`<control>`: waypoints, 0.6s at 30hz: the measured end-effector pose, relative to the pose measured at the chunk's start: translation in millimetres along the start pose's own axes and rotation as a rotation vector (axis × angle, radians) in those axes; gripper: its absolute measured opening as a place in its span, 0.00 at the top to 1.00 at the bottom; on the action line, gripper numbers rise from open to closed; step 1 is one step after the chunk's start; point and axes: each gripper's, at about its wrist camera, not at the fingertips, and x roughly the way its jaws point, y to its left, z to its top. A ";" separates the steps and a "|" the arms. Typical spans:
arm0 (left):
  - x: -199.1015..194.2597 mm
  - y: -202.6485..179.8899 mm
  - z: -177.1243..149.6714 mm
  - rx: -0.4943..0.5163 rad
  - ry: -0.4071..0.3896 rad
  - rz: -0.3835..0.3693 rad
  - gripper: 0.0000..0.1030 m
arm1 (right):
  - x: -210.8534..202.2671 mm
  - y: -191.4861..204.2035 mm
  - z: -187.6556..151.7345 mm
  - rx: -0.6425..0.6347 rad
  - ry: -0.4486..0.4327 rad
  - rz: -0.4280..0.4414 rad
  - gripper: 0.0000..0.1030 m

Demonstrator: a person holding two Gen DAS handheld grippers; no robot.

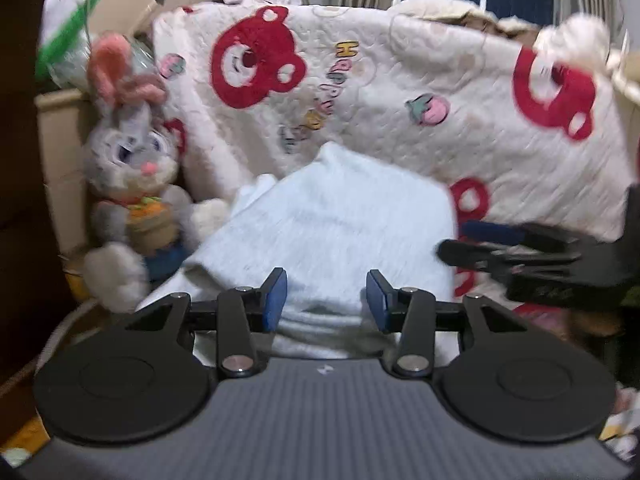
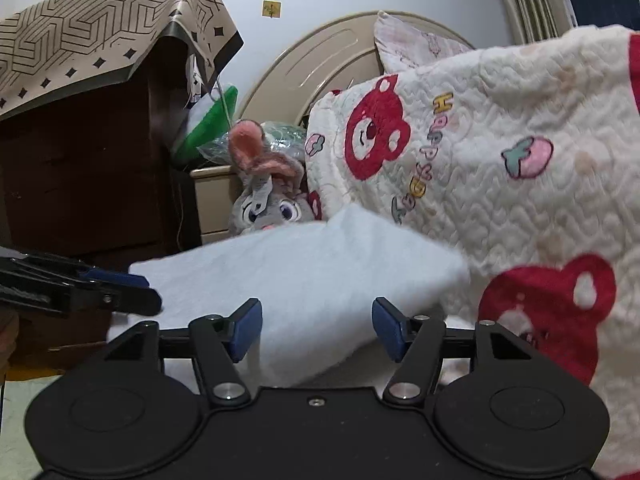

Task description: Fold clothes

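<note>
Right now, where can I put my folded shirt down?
On the bear quilt, beyond the white garment, right of the plush bunny. Left side is crowded: bunny, green bag, dark cabinet. Both tools sit at the garment's near edge.

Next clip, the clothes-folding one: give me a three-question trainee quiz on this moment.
1. True or false: both tools are open.
2. Which toy sits beside the white garment? A) plush rabbit B) toy car C) doll
3. What red motif is printed on the quilt?

Key:
1. True: left tool and right tool both stand apart, garment between their pads.
2. A, the plush rabbit.
3. Bear heads.
</note>
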 end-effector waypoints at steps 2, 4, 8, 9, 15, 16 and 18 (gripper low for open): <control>-7.1 -0.6 -5.2 -0.012 -0.017 -0.002 0.53 | -9.9 0.6 -5.2 0.013 -0.020 -0.036 0.36; -9.1 -1.0 -12.0 -0.034 0.007 -0.020 0.50 | -19.7 1.1 -10.4 0.027 -0.039 -0.071 0.35; -12.3 -1.8 -25.9 -0.081 0.060 -0.058 0.48 | -38.4 -6.9 -15.9 0.117 -0.034 -0.095 0.33; -13.2 -2.0 -29.4 -0.092 0.074 -0.068 0.48 | -47.4 -4.4 -19.1 0.125 -0.031 -0.104 0.33; -36.7 -37.0 -67.1 -0.135 0.145 -0.042 0.46 | -126.7 10.3 -60.4 0.229 -0.054 -0.106 0.16; -47.8 -47.2 -69.4 -0.133 0.142 -0.048 0.39 | -140.3 11.9 -68.0 0.243 -0.044 -0.098 0.15; -70.1 -67.7 -74.0 -0.130 0.137 -0.059 0.29 | -161.6 18.0 -75.4 0.224 -0.020 -0.123 0.15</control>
